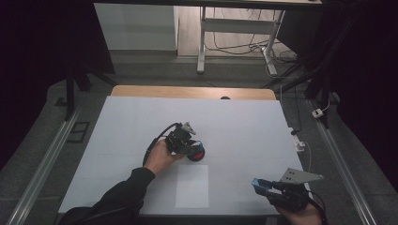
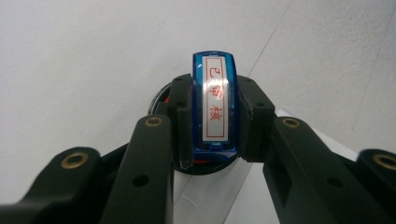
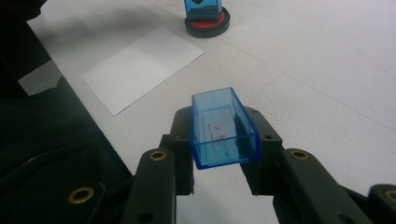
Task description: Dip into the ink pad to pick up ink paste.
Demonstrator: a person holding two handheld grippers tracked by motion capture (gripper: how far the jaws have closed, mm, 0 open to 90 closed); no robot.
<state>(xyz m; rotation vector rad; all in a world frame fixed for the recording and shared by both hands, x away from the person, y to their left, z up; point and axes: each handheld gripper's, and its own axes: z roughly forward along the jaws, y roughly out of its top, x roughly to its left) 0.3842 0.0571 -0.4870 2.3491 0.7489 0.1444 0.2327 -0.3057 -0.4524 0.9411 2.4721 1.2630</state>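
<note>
Blue translucent plastic stamp (image 2: pixel 215 105) with a white label in red characters is clamped in the left gripper (image 1: pixel 187 145), jaws closed on its sides, and pressed down onto the round black ink pad with red ink surface (image 1: pixel 197 153) near the middle of the white table (image 1: pixel 244 126). In the right gripper view the stamp stands on the pad, upright as far as I can tell. Right gripper (image 3: pixel 219 140) is clenched on the stamp's blue translucent rectangular cap (image 3: pixel 224 128), open end up, faint red ink smears inside; it hovers near the table's near right edge, well apart from the pad. Read: cap is off, inking is in hand. White paper sheet (image 1: pixel 192 185) lies flat just in front of the pad and looks blank, so the print isn't made yet. Left to do, by my judgement: lift the stamp off the pad, press it on the sheet, then recap.
</note>
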